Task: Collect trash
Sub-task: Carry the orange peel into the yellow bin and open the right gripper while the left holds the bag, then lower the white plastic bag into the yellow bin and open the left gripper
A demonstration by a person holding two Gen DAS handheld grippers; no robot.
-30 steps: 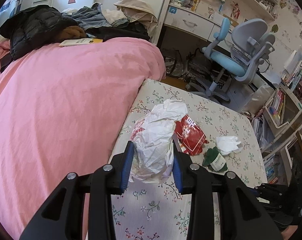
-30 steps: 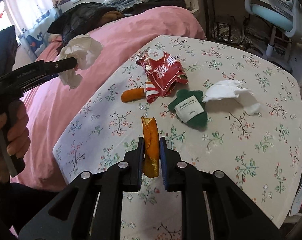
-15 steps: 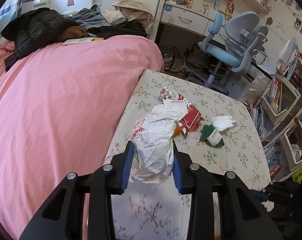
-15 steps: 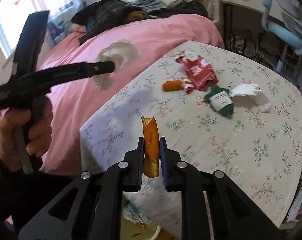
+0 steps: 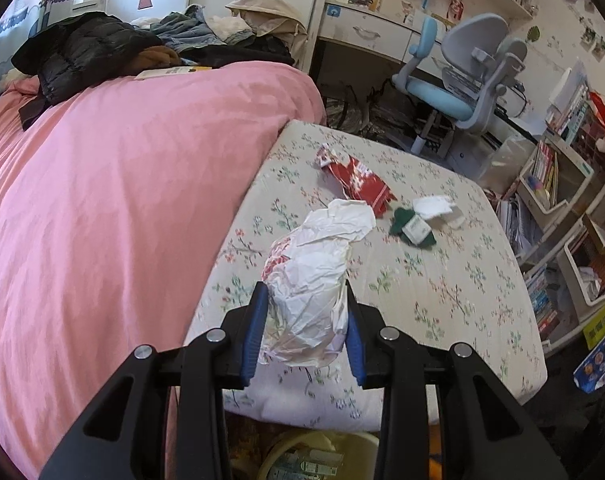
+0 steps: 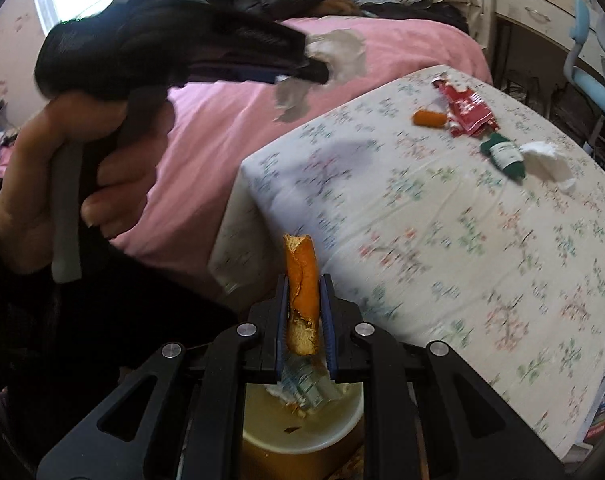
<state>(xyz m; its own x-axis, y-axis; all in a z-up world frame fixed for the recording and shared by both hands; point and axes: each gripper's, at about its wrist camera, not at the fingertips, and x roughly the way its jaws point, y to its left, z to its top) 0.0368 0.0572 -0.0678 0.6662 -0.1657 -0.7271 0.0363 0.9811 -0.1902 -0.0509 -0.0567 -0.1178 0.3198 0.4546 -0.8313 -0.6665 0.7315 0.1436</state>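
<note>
My left gripper [image 5: 305,302] is shut on a crumpled white paper wrapper [image 5: 312,280], held over the near edge of the floral-cloth table [image 5: 442,292]. In the right wrist view the same gripper [image 6: 302,68] shows blurred at upper left, in a person's hand [image 6: 74,184]. My right gripper [image 6: 304,292] is shut on an orange bread stick [image 6: 301,280], just above a cream bin [image 6: 302,436] that stands on the floor by the table's corner. On the table lie a red snack bag [image 6: 466,110], an orange piece [image 6: 428,118], a green packet [image 6: 504,156] and a white tissue [image 6: 542,152].
A pink-covered bed [image 5: 122,184] runs along the table's left side, with dark clothes [image 5: 86,52] piled at its far end. A blue-grey desk chair [image 5: 462,80] stands behind the table. Bookshelves [image 5: 562,200] line the right. The bin [image 5: 318,456] holds some trash.
Both grippers have pulled back from the table's middle toward its near corner, each keeping its load. The bin has come into view under the right gripper.
</note>
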